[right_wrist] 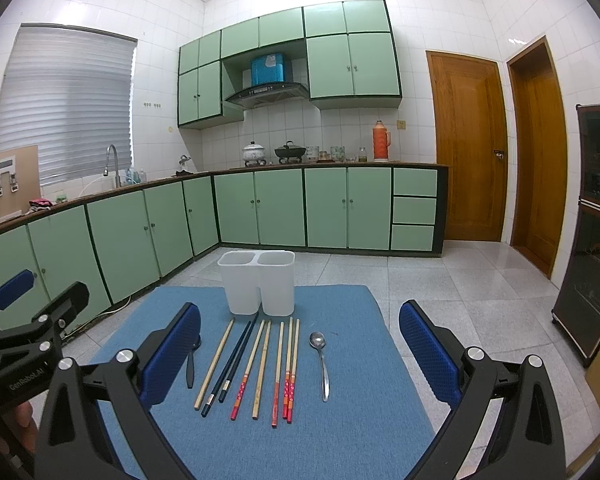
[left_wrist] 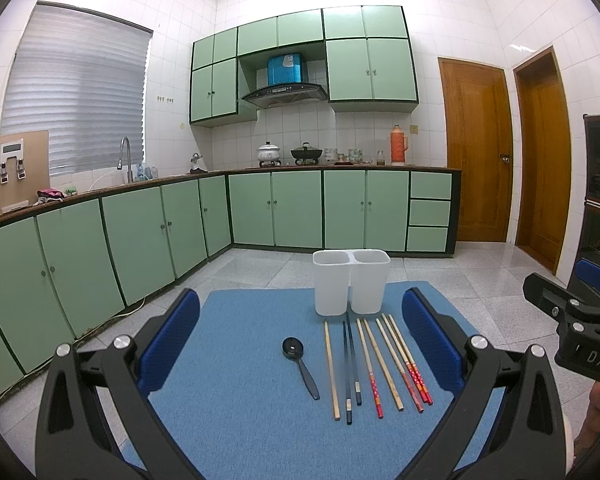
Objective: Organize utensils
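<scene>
Very little lettering is showing in either view. In the left wrist view, the black plastic body of the right gripper (left_wrist: 588, 354) is sitting off to the right of the open jaws, and white capitals reading "DAS" are showing on its side, running off at the frame edge. In the right wrist view, the black plastic body of the left gripper (right_wrist: 22, 384) is lying to the left of the open jaws and is carrying small white lettering that is reading roughly "GenRobot.AI". The blue rectangular box (right_wrist: 266, 68) far ahead of the jaws is bearing a white label, but its print is staying too small to read.
</scene>
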